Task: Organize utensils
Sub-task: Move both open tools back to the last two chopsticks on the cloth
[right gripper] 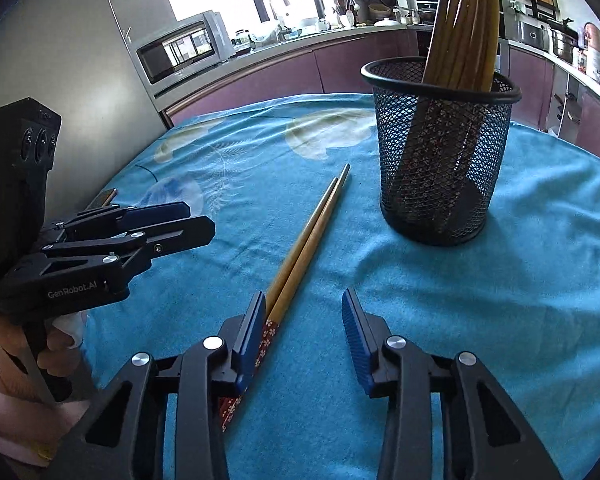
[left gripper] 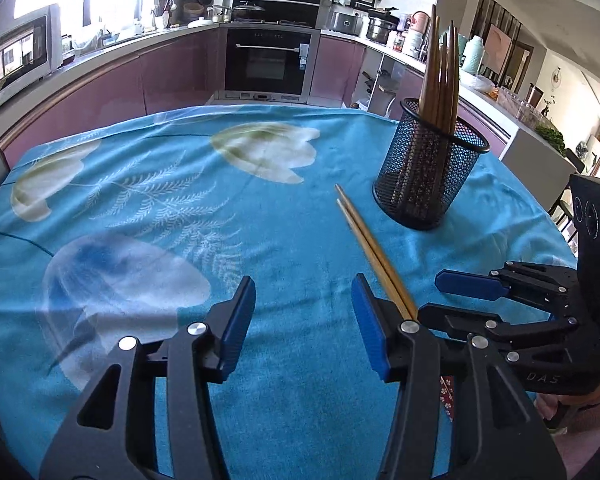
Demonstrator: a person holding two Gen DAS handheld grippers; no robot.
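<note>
Two chopsticks (right gripper: 312,236) on the cloth (right gripper: 500,300), both grippers low over them.

We see the left gripper (left gripper: 304,320) part open and empty, the pair just beside its right finger. Right gripper (right gripper: 304,340) also part open, gripping nothing (pair lies along its left pad). Holder (right gripper: 440,152) with more chopsticks stands near the tips.

2 chopsticks (right gripper: 308,236) lie flat on the blue cloth, side by side and touching. They are light brown wood, with thin tips at the far end and red ends with small white flowers at the near end. The tips point toward a black mesh cup (right gripper: 440,152), which stands upright close by. More brown chopsticks (right gripper: 466,20) stand in the cup, leaning, thin tips up.
</note>
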